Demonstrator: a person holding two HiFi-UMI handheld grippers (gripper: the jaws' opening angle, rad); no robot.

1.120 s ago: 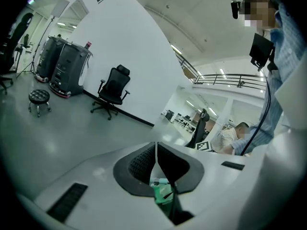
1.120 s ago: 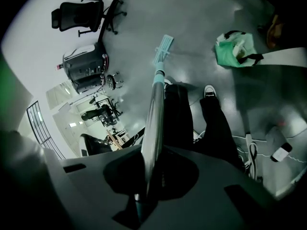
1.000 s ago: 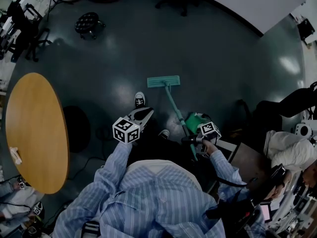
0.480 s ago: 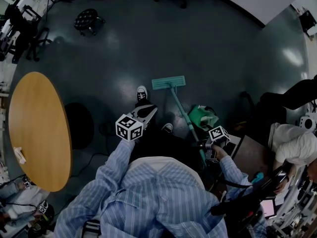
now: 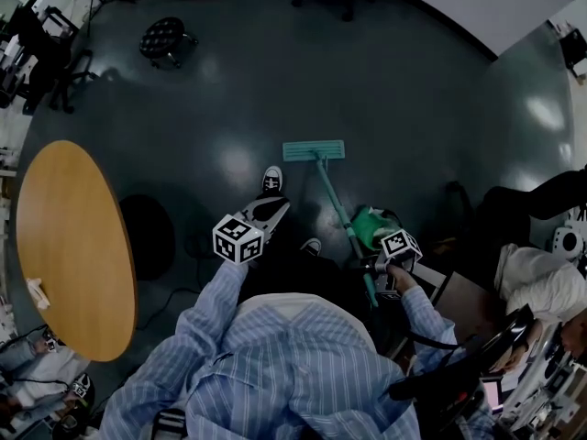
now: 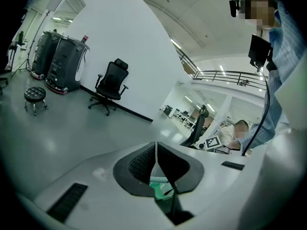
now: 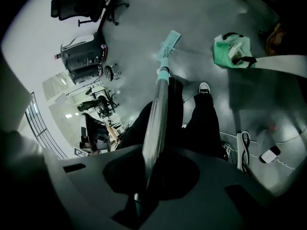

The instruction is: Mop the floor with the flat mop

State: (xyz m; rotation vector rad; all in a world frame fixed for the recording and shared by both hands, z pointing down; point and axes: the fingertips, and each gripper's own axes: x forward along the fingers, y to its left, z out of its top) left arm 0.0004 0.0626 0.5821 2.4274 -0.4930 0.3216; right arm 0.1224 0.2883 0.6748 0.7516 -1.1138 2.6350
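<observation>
The flat mop's teal head (image 5: 313,149) lies flat on the dark floor ahead of the person's shoe (image 5: 271,180). Its handle (image 5: 341,216) slants back and to the right into my right gripper (image 5: 383,266), which is shut on it below its marker cube. In the right gripper view the metal handle (image 7: 158,109) runs out from between the jaws of the right gripper (image 7: 149,172) to the mop head (image 7: 169,44). My left gripper (image 5: 266,211) hovers over the person's legs, left of the handle and apart from it. Its pads (image 6: 144,161) meet with nothing between them.
A green bag (image 5: 371,225) sits on the floor just right of the handle. A round wooden table (image 5: 73,246) stands at the left and a black stool (image 5: 161,39) at the far left. A seated person (image 5: 541,278) and cluttered gear are at the right. A power strip (image 7: 241,147) lies near the feet.
The mop head slid a little nearer the shoe, then away again. The right gripper stayed shut on the handle and shifted slightly right. The left gripper barely moved.
</observation>
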